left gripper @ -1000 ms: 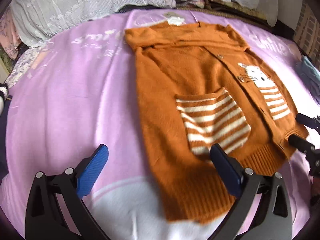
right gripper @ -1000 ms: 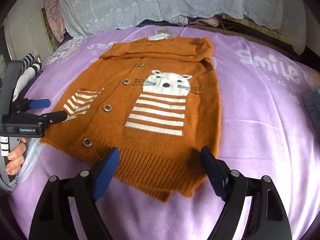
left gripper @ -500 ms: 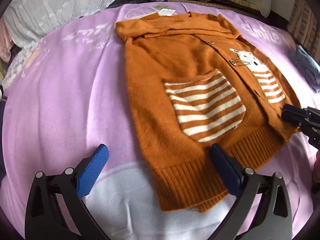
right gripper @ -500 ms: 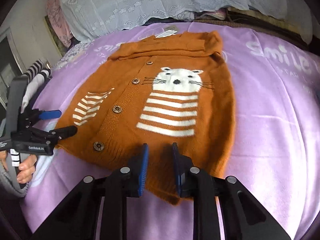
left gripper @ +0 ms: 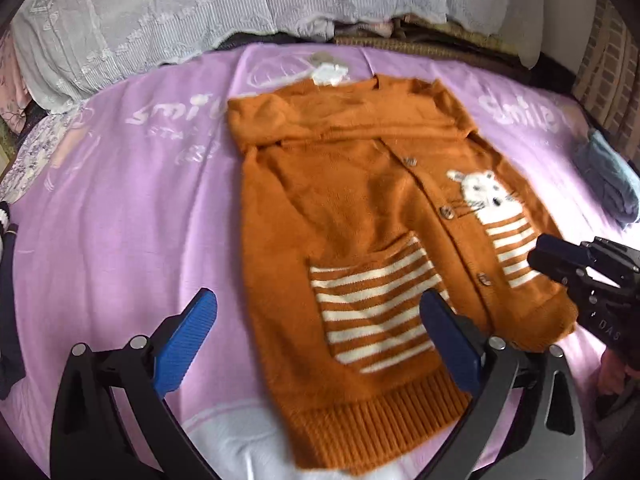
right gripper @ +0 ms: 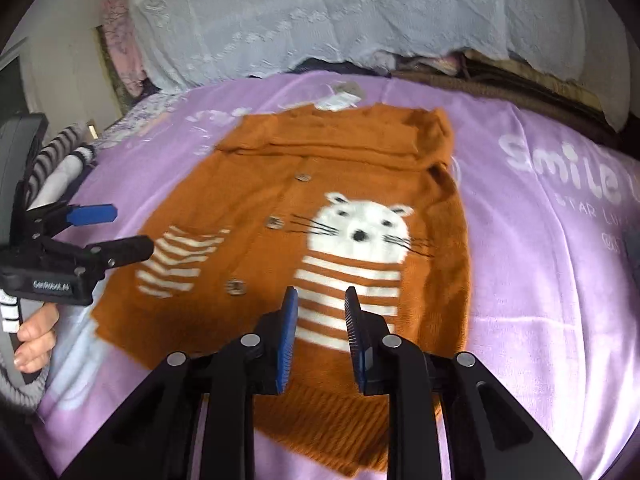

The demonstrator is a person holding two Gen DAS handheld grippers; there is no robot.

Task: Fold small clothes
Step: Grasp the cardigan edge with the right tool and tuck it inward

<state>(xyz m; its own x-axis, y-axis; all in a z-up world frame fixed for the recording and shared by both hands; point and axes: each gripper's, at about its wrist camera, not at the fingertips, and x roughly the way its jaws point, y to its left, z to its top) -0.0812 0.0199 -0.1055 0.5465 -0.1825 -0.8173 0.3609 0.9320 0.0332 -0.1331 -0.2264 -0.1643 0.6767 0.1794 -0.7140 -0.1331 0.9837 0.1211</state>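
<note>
An orange knit cardigan (left gripper: 340, 200) with a white cat and a striped pocket lies flat on the purple blanket (left gripper: 120, 220), sleeves folded across its chest. My left gripper (left gripper: 316, 300) hangs wide open over the lower left part, its right pad above the striped pocket. In the right wrist view the cardigan (right gripper: 248, 184) fills the middle. My right gripper (right gripper: 321, 292) hovers over the cat's stripes near the hem, its pads a narrow gap apart with flat fabric showing through and nothing pinched. The left gripper (right gripper: 130, 230) shows at the left edge, the right gripper (left gripper: 540, 256) at the cardigan's right side.
White lace-covered bedding (left gripper: 200, 20) piles along the back of the bed. A blue-grey garment (left gripper: 608, 176) lies at the right edge. A striped cloth (right gripper: 60, 152) sits beyond the left edge. A person's hand (right gripper: 32, 332) grips the left tool's handle.
My right gripper's jaws went from wide apart to a narrow gap and now sit further in over the cat's stripes. The left gripper stayed wide open and shifted a little. The cardigan lies as before.
</note>
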